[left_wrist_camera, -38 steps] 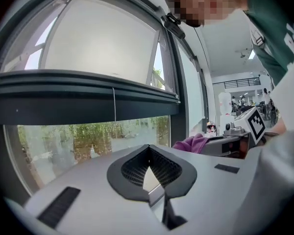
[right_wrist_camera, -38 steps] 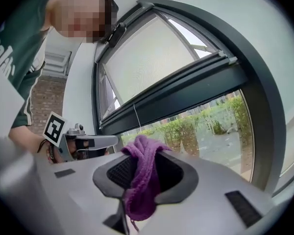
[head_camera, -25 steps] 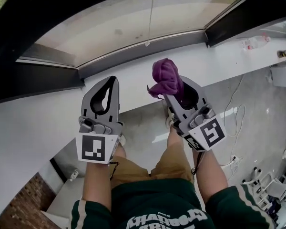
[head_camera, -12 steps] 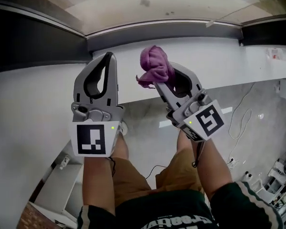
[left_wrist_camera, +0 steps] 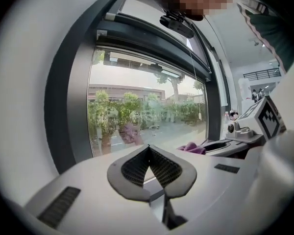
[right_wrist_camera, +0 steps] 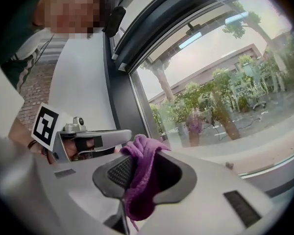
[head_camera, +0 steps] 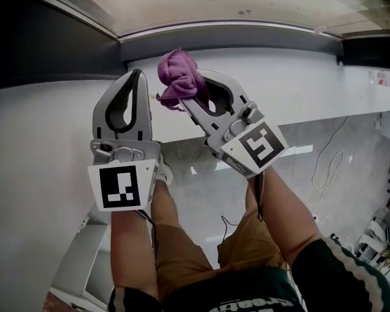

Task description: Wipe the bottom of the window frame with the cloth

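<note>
A crumpled purple cloth (head_camera: 179, 77) is pinched in my right gripper (head_camera: 190, 91), whose jaws are shut on it; the cloth (right_wrist_camera: 141, 173) bulges out above and hangs below the pads. It is held over the white sill (head_camera: 299, 83), just short of the dark grey bottom rail of the window frame (head_camera: 247, 36). My left gripper (head_camera: 138, 75) is close beside it on the left, shut with nothing between its ribbed pads (left_wrist_camera: 159, 166). In the left gripper view the cloth (left_wrist_camera: 192, 147) and the right gripper (left_wrist_camera: 250, 129) appear at the right, in front of the glass.
The dark upright of the window frame (left_wrist_camera: 63, 106) stands at the left, and another dark frame section (head_camera: 370, 44) at the right. Below the sill are a grey floor with a white cable (head_camera: 325, 161) and the person's legs (head_camera: 182, 252).
Both grippers have moved left and nearer the window's bottom rail. The right gripper has swung the cloth leftward, right beside the left gripper's tips.
</note>
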{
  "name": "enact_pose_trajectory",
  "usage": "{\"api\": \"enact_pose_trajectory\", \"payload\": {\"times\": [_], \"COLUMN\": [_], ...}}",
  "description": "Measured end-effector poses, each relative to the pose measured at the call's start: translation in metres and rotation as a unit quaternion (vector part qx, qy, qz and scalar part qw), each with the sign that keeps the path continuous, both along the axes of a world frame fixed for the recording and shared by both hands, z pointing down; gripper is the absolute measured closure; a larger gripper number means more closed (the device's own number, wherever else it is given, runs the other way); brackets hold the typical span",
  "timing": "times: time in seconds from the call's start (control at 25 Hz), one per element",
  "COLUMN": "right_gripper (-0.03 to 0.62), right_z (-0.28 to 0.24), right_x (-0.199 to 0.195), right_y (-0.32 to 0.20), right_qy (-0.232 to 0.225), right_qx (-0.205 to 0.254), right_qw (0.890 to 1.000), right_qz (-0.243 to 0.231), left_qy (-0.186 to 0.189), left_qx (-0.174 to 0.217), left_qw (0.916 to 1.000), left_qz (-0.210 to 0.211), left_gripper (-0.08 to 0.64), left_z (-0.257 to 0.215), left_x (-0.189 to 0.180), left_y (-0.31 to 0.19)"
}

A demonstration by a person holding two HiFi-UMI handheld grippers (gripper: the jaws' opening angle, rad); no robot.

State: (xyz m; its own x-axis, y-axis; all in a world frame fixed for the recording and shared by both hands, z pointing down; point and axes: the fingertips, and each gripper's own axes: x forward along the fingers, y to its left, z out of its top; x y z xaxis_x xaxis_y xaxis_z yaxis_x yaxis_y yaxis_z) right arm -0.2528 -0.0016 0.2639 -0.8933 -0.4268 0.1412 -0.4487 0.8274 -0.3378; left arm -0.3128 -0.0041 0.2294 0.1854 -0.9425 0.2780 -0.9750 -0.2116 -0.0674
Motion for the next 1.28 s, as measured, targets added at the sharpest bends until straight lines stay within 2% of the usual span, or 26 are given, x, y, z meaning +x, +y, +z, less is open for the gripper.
{"api": "enact_pose_trajectory", "payload": {"times": [0.2, 0.4, 0.52, 0.64, 0.92, 1.04, 1.16, 1.28], "right_gripper": [0.486, 0.486, 0.486, 0.486, 0.489, 0.489, 0.489, 0.489], "right_z": [0.025, 0.047, 0.064, 0.081, 0.123, 0.138, 0.152, 0.168], "right_x": [-0.034, -0.056, -0.066, -0.076, -0.1, -0.107, -0.115, -0.123], "right_y": [-0.008, -0.012, -0.009, -0.005, -0.002, -0.004, -0.007, -0.009], "right_qy": [0.003, 0.025, 0.032, 0.044, 0.078, 0.09, 0.097, 0.109], "right_qx": [0.01, 0.0, -0.008, -0.018, -0.038, -0.044, -0.053, -0.063], "right_qw": [1.0, 0.999, 0.999, 0.997, 0.992, 0.99, 0.989, 0.987], "right_qz": [-0.015, -0.029, -0.041, -0.06, -0.093, -0.097, -0.094, -0.099], "left_qy": [0.013, 0.011, 0.0, -0.012, 0.011, 0.02, 0.012, 0.025], "left_qx": [-0.003, -0.014, -0.02, -0.03, -0.044, -0.054, -0.065, -0.08], "left_qw": [0.9999, 0.9996, 0.9993, 0.9979, 0.9962, 0.9947, 0.9936, 0.9911], "left_qz": [-0.01, -0.024, -0.031, -0.057, -0.075, -0.086, -0.092, -0.104], "left_gripper": [0.551, 0.551, 0.551, 0.551, 0.551, 0.551, 0.551, 0.551], "left_z": [0.031, 0.054, 0.065, 0.077, 0.095, 0.104, 0.114, 0.121], "left_x": [-0.02, -0.032, -0.037, -0.045, -0.057, -0.058, -0.064, -0.074], "left_y": [0.002, 0.004, 0.006, 0.008, 0.015, 0.018, 0.023, 0.028]}}
